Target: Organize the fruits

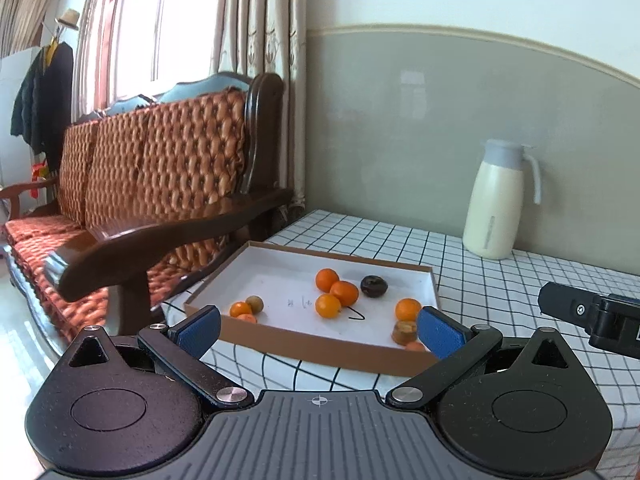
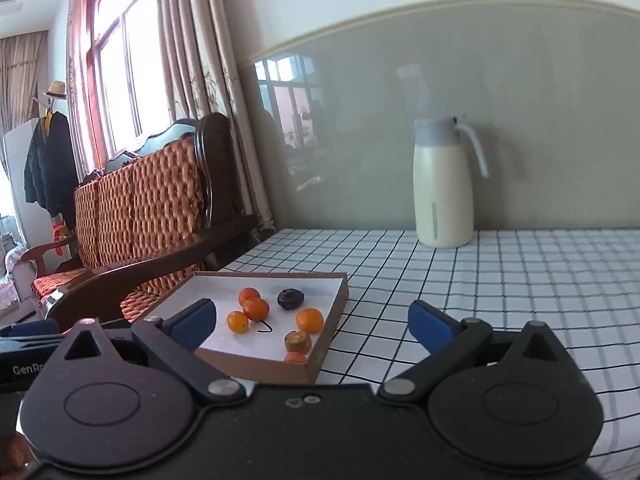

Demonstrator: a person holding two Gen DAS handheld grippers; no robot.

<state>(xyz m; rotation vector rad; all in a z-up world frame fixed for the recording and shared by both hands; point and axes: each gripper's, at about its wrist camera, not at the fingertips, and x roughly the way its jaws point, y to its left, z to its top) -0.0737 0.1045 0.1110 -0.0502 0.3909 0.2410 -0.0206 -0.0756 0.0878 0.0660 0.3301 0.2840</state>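
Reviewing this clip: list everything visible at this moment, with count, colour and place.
Box: one, brown cardboard with white inside, open, at the table's left edge.
Orange fruits: about seven whole ones, orange, scattered in the box.
Dark fruit: one, near-black, toward the box's far side.
Brownish fruit: one, orange-brown, near the box's front right corner.
Jug: one, cream with grey lid and handle, against the wall.
Tablecloth: one, white with black grid.
Sofa: one, dark wood, woven orange cushions, left of the table.
Left gripper: black, blue pads, open, before the box.
Right gripper: same, open, empty.
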